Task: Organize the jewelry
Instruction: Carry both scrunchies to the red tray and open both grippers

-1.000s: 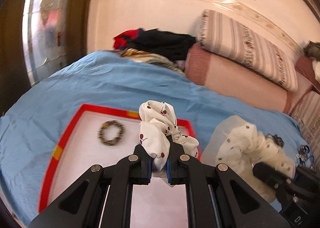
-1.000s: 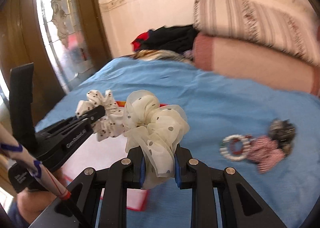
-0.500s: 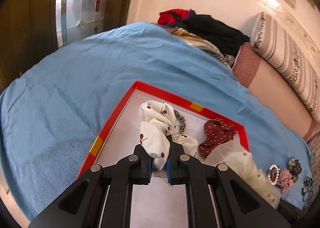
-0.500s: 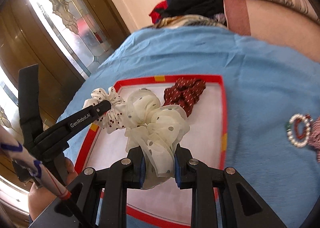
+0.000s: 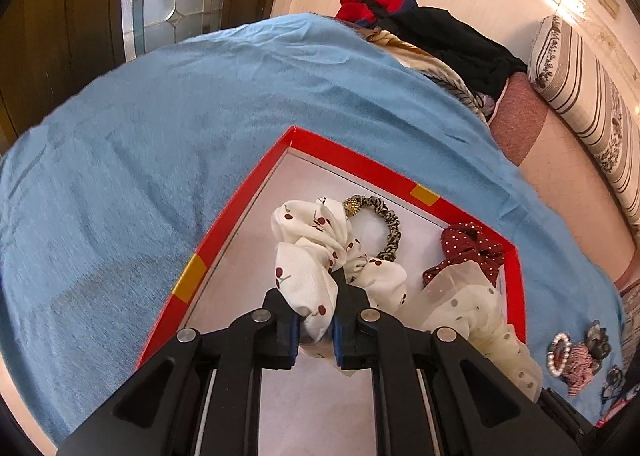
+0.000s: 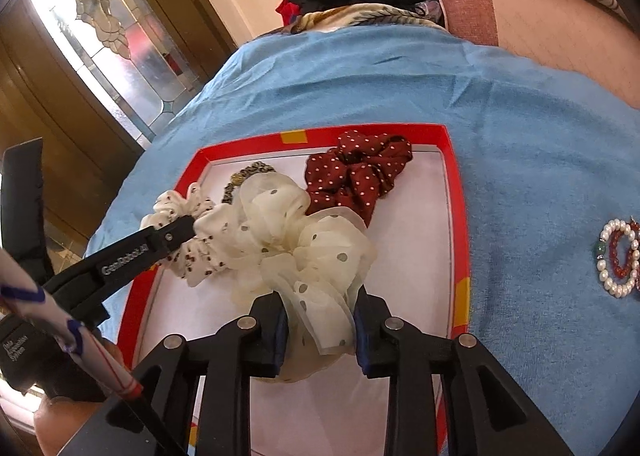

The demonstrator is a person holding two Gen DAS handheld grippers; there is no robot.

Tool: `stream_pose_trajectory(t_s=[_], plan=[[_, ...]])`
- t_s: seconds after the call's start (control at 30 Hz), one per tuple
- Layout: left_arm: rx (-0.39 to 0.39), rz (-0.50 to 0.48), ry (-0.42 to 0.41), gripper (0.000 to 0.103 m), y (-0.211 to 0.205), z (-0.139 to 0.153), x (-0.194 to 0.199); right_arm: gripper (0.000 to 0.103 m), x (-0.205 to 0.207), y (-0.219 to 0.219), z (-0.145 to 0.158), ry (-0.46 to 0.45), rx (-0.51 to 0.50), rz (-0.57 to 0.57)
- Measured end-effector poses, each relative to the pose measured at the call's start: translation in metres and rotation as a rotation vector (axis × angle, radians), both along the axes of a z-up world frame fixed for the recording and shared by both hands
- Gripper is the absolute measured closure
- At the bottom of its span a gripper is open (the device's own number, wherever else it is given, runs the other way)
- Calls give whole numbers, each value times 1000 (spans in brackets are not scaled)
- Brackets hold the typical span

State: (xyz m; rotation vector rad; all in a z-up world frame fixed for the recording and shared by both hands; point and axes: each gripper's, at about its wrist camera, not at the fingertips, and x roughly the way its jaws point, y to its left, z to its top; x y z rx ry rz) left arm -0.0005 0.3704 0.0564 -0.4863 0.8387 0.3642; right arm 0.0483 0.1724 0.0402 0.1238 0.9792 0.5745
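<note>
Hovering over the red-rimmed tray (image 5: 362, 166) on the bed (image 5: 200, 96), the left hand-held gripper (image 5: 315, 330) pinches a cherry-print scrunchie (image 5: 316, 252), its length running away along the fingers. The right hand-held gripper (image 6: 320, 332) clamps a cream dotted scrunchie (image 6: 308, 240), sprawling leftward. Released together, the two could likely tangle or bury the leopard hair tie (image 5: 384, 216) and maroon scrunchie (image 6: 360, 172).
</note>
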Motion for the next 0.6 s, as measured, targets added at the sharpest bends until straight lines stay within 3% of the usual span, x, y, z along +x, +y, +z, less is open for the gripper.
stream_pose_trajectory(t_s=[0.13,0.23,0.33,0.43,0.6], plan=[[-40,2,-10,80,7,-1,-2,53,1,-4,-1,6,1,-4],[-51,7,-17,72,9,0,-3,47,-1,-9,2,-1,13,-14],[-26,15,-39,67,7,6,-4,44,-5,-15,9,-20,15,-24],[22,26,-63,51,0,14,-6,43,-8,-20,14,-42,13,-29],[99,33,-140,49,-13,32,-10,43,-13,-38,27,-70,34,-43]])
